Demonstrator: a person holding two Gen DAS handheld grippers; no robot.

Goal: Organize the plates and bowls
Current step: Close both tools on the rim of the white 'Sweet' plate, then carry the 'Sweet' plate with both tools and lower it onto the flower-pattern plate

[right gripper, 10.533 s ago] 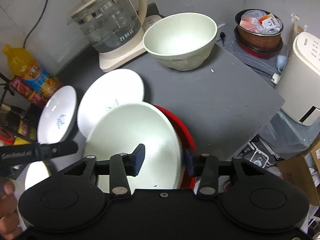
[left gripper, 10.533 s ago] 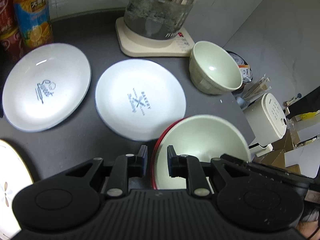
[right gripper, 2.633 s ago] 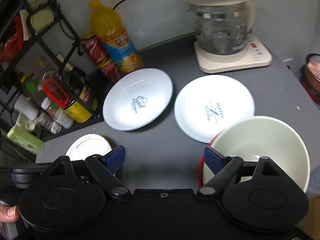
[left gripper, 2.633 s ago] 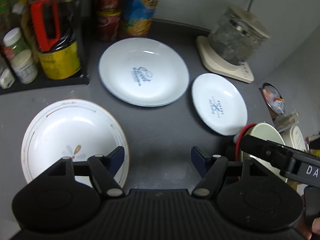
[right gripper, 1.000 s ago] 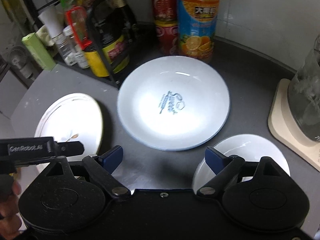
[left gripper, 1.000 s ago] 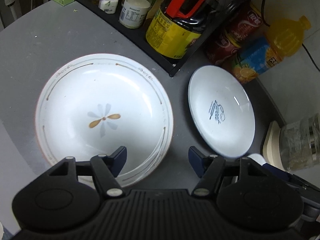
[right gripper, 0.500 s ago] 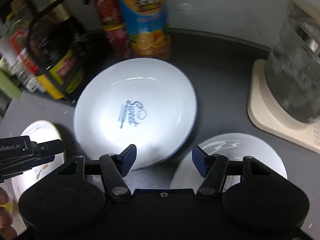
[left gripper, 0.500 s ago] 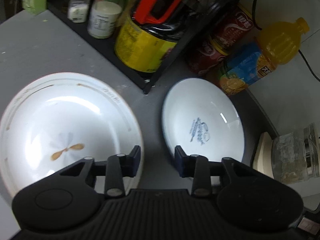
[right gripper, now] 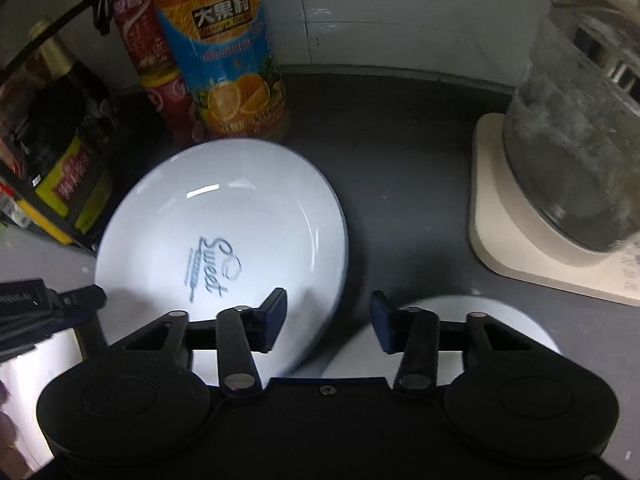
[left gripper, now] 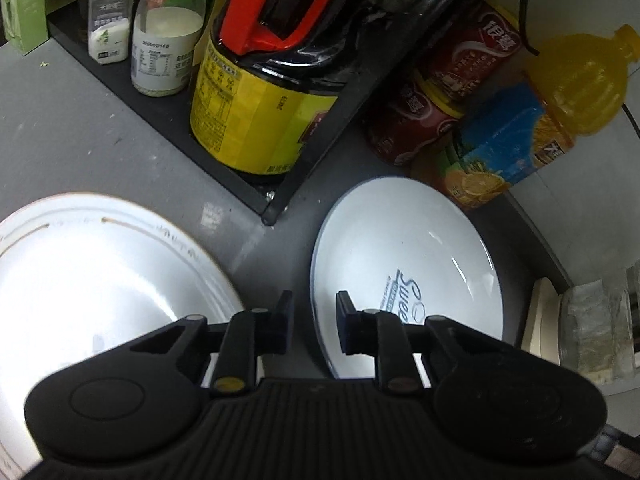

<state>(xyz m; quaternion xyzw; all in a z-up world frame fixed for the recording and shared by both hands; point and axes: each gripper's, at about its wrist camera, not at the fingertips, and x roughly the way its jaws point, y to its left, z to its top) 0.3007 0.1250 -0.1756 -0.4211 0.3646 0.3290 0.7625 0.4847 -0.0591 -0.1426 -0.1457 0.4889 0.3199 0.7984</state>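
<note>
Landmark: the "Sweet" plate (left gripper: 404,264), white with a blue rim, lying flat on the grey bench (left gripper: 80,148). Left of it, well apart: two small seasoning jars (left gripper: 166,28) on a black rack (left gripper: 224,168), then a large dark bottle with a yellow label and red handle (left gripper: 260,112) in the rack's corner; these stand clear of the working area, presumably as storage. Left of the plate and nearer the camera: a gold-rimmed plate (left gripper: 104,276), flat on the bench, separated from the landmark by a strip of bare surface. Left gripper (left gripper: 311,322): its fingers (left gripper: 280,320) are parted by a narrow gap and hold nothing; they hang over that strip, the right-hand one above the landmark's near-left rim, which suggests a grasp on that rim is being lined up, though contact cannot be confirmed. Behind the plate: two stacked red cans (left gripper: 440,104) and an orange juice bottle (right gripper: 224,52), close against the wall. Right gripper (right gripper: 327,326): fingers spread wider, empty, straddling the landmark's right edge, the left-hand one over the plate and the other over a smaller white plate (right gripper: 508,320) just right of the landmark. Far right: a glass kettle (right gripper: 576,128) on its cream base (right gripper: 520,236), apart from the plates. Judged stage: plates not yet stacked, with both grippers converging on the landmark.
</note>
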